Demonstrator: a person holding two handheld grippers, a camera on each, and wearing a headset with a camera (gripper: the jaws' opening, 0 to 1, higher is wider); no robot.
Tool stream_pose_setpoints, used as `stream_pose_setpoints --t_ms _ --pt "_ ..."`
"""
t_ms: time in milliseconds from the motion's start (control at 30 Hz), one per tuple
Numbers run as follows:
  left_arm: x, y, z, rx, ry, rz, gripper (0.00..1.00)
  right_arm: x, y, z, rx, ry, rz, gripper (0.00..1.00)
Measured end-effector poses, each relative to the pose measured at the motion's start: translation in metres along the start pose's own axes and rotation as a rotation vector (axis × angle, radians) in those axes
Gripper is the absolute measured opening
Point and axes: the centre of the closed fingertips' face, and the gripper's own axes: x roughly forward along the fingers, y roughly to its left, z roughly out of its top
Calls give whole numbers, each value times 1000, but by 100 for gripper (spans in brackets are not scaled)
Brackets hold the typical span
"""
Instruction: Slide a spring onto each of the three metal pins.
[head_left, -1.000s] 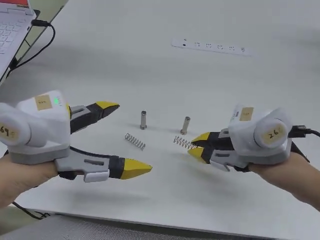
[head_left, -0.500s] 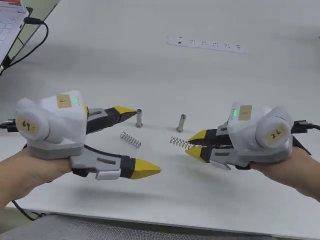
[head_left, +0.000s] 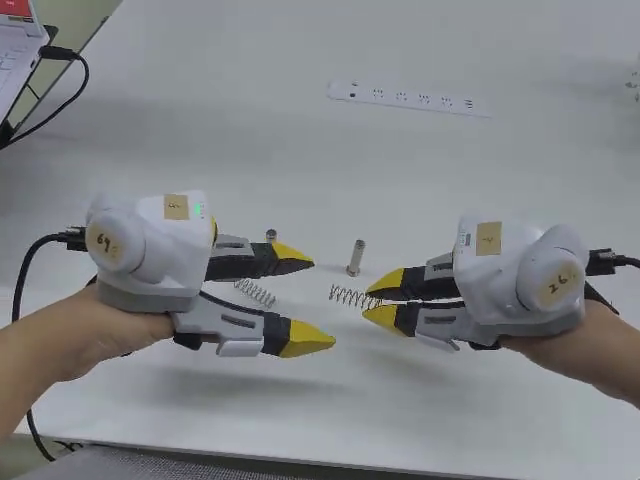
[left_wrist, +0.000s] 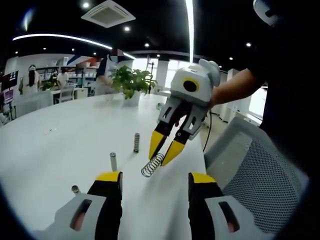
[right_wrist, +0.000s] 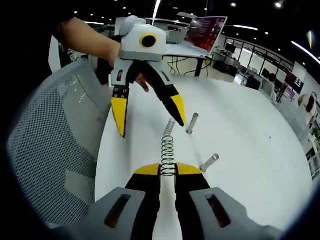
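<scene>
The left gripper has come in toward the middle of the white table. Its yellow tips now sit just short of the right gripper, and its jaws stand less wide than a second ago, though plainly parted. The loose spring, which lay clear to the right of that gripper before, now lies on the table between its two jaws in the head view. The upper jaw also crosses the foot of the left pin, so just its top shows. The right gripper has hardly shifted: its jaws stay pinched on one end of the held spring, which sticks out from the tips toward the left gripper. In the right gripper view the coil runs straight ahead from the closed tips, pointing at the open jaws opposite.

The right pin stands upright just behind the held spring, apart from it. In the left gripper view a third pin stands close by the left jaw.

A power strip lies well behind the work. A laptop and its black cable sit at the far left corner. A mesh chair shows beside the table edge.
</scene>
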Motion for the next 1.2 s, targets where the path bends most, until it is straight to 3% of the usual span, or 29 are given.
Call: stream_pose_setpoints --t_ms 367,967,1200 --pt "8 -5 5 -19 -8 -83 22 -5 6 10 -34 -29 34 8" --pt "14 -12 10 -27 -29 -116 6 -12 13 21 -57 -68 53 8" --pt "16 -17 12 -24 -34 -122 5 -16 15 19 -56 -68 57 8"
